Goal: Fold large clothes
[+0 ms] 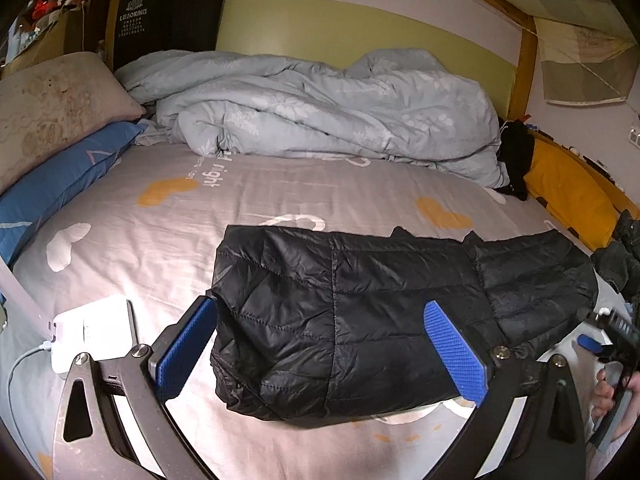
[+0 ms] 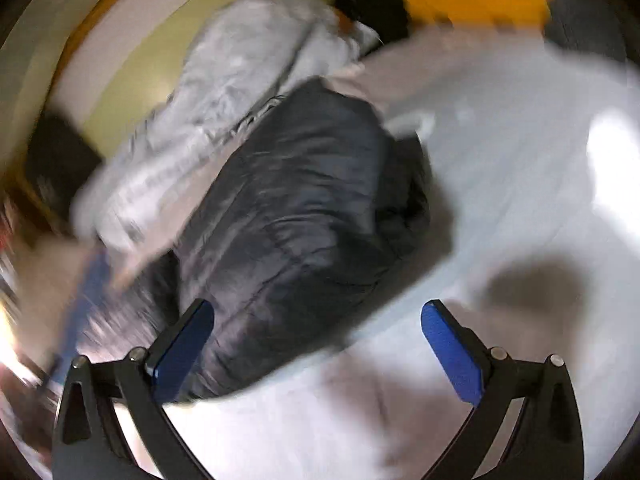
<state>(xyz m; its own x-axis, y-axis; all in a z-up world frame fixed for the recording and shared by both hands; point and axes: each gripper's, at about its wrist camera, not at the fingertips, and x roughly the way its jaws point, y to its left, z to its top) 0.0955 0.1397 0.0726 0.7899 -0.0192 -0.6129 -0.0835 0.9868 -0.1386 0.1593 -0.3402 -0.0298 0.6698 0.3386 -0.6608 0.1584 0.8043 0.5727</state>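
Note:
A black quilted puffer jacket (image 1: 360,312) lies folded into a long band on the grey printed bed sheet (image 1: 160,240). My left gripper (image 1: 320,344) is open and empty, its blue pads either side of the jacket's near left part, just above it. The right gripper shows in the left wrist view (image 1: 600,340) at the jacket's right end, held by a hand. The right wrist view is motion-blurred: the right gripper (image 2: 318,348) is open and empty above the sheet, with the jacket (image 2: 304,220) in front of its left finger.
A crumpled pale blue duvet (image 1: 320,108) fills the back of the bed. Pillows (image 1: 52,120) lie at the left. A white charger with cable (image 1: 96,332) sits near the left front. A yellow pillow (image 1: 568,192) and dark clothes (image 1: 516,156) lie along the right edge.

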